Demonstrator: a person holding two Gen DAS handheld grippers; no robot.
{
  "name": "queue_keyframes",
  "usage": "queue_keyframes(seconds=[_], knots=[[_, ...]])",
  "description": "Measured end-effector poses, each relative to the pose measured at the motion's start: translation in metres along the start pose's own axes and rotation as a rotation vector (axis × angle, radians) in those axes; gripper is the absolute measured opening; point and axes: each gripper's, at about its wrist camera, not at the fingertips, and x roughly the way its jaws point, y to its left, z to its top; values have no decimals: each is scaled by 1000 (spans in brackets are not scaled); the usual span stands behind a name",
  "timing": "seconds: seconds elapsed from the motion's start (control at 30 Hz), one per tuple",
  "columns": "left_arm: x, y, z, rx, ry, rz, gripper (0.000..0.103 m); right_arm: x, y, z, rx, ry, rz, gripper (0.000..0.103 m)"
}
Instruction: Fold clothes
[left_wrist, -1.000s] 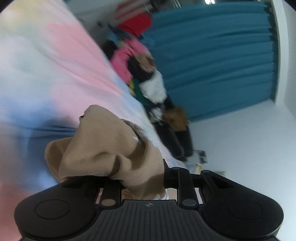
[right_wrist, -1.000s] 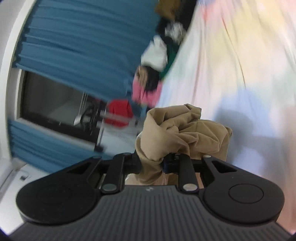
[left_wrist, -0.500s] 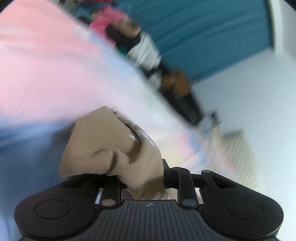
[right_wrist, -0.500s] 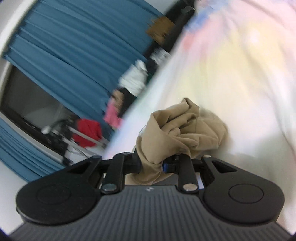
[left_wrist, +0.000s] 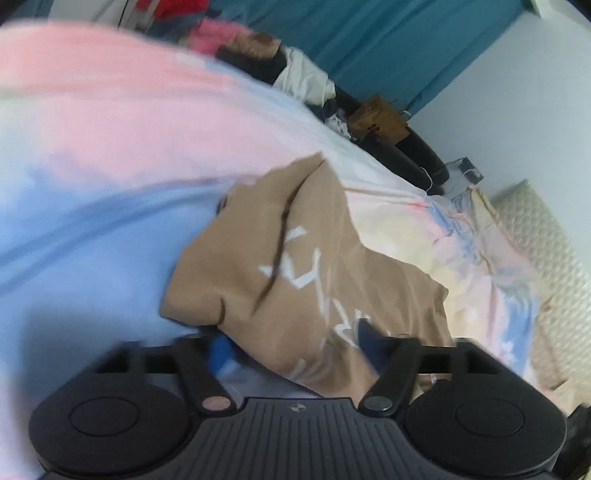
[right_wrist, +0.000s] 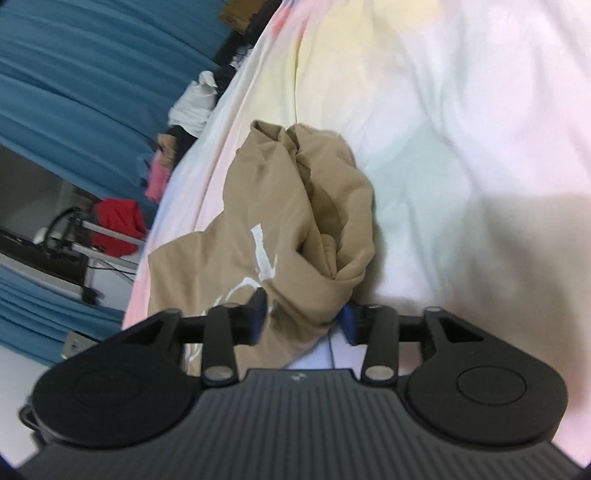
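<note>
A tan garment (left_wrist: 295, 273) with white print lies crumpled on the pastel bedsheet (left_wrist: 110, 155). My left gripper (left_wrist: 297, 345) hovers low over its near edge. Its jaws are opening and stand wide, with the cloth draped loosely between the blue pads (left_wrist: 221, 347) and not pinched. In the right wrist view the same tan garment (right_wrist: 280, 221) is bunched into folds on the bedsheet (right_wrist: 461, 129). My right gripper (right_wrist: 303, 319) is at its near end, jaws opening. A fold of fabric hangs between the fingertips (right_wrist: 349, 321), which no longer clamp it.
A heap of mixed clothes (left_wrist: 295, 74) runs along the bed's far edge in front of a teal curtain (left_wrist: 388, 40). A brown paper bag (left_wrist: 380, 118) stands beside it. A red garment (right_wrist: 118, 218) hangs on a metal rack. A quilted cream pillow (left_wrist: 546, 236) lies at right.
Both grippers came down to the bed and their jaws spread apart. The tan garment, gripped in a tight bunch before, now lies loose and partly spread on the sheet.
</note>
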Motion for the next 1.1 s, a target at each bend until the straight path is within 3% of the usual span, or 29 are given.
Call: queue_keyframes(seconds=[0.07,0.17,0.3,0.37,0.57,0.8,1.1], knots=[[-30,-15,3,57,-13,29,92,-23,9,-1,-38,-15,-22,73],[-80,-37,10,102,-66,52,103,-59,25,-5,-98,-51,-26,73],[-148,-67,13,196,-128,16,103,-110,54,-15,-237,-122,17,76],[-177,-85,11,237,-177,26,103,-133,71,-22,-306,-169,31,86],[-250,-119,-10,321,-271,76,103,-201,102,-53,-487,-247,55,85],[-323,-134,-55,401,-346,78,103,-261,120,-101,-698,-349,81,85],[-363,-133,-110,441,-409,104,103,-283,114,-155,-828,-445,114,85]])
